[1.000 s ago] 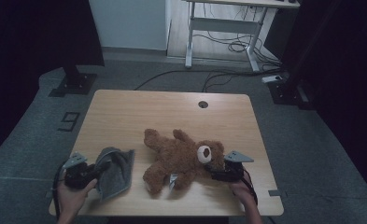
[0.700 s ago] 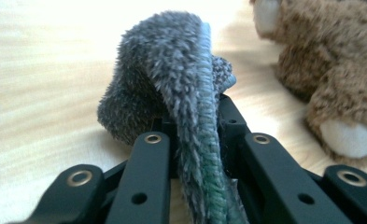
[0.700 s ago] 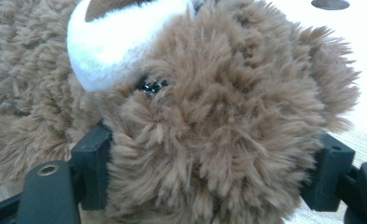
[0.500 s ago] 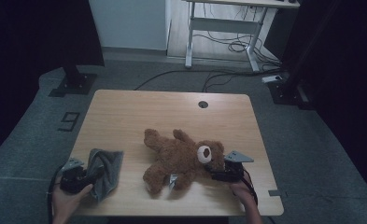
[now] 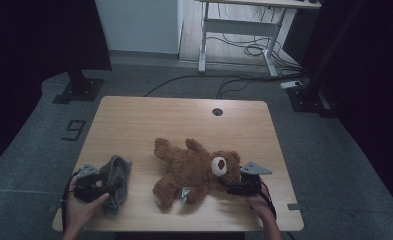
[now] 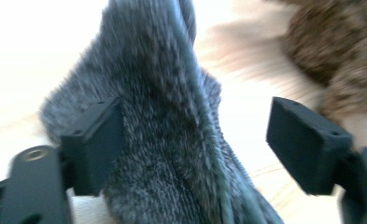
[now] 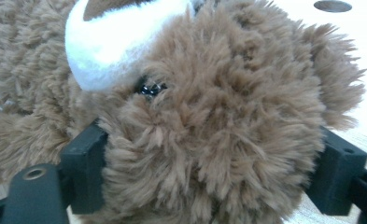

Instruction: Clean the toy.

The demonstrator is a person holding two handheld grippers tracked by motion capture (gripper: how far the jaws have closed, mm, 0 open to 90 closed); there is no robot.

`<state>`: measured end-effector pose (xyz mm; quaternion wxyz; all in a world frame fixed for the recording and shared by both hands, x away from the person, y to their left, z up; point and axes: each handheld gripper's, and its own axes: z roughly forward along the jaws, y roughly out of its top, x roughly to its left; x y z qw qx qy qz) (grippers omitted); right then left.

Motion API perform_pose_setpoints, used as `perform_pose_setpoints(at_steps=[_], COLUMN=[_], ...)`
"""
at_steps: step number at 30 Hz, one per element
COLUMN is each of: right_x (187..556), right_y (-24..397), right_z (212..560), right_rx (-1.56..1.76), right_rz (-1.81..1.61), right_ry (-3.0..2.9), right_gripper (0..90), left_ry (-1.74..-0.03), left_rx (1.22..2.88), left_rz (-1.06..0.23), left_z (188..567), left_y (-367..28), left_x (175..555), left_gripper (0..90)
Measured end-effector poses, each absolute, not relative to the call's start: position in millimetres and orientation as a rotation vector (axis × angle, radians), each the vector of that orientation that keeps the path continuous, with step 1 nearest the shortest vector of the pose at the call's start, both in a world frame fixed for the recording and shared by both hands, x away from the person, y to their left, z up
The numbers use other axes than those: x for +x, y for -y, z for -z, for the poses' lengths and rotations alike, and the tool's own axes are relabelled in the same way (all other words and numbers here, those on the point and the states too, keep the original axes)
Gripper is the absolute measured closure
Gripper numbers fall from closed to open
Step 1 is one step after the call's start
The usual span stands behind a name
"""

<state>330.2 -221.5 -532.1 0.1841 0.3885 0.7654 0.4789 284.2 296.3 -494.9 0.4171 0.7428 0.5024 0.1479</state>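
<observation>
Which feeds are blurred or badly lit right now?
High view: dim, murky, sharp enough. Left gripper view: motion-smeared grey furry cloth, table blown out white. Right gripper view: crisp on teddy bear, glare on table at top right.

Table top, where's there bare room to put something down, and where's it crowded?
The far half of the table is bare wood, from the cable hole across to the far left corner. A narrow strip runs between the grey furry cloth and the teddy bear. The near edge is crowded by both.
</observation>
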Motion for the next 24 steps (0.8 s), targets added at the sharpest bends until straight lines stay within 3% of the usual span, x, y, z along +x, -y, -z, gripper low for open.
perform_pose_setpoints(at_steps=[10,24], right_x=[321.8,297.3], right_y=[221.4,239.1], right_z=[523.2,495.3], right_rx=[1.058,1.014], right_rz=[-1.359,-1.435], right_ry=[-2.133,-2.012], right_gripper=[7.8,8.7], left_ry=[-1.111,-1.014], left_rx=[1.816,1.821], left_rz=[-0.412,-0.381], left_z=[471.1,454.2], left_y=[-292.5,-252.3], left_x=[270.2,273.7], left_gripper=[16.0,15.2])
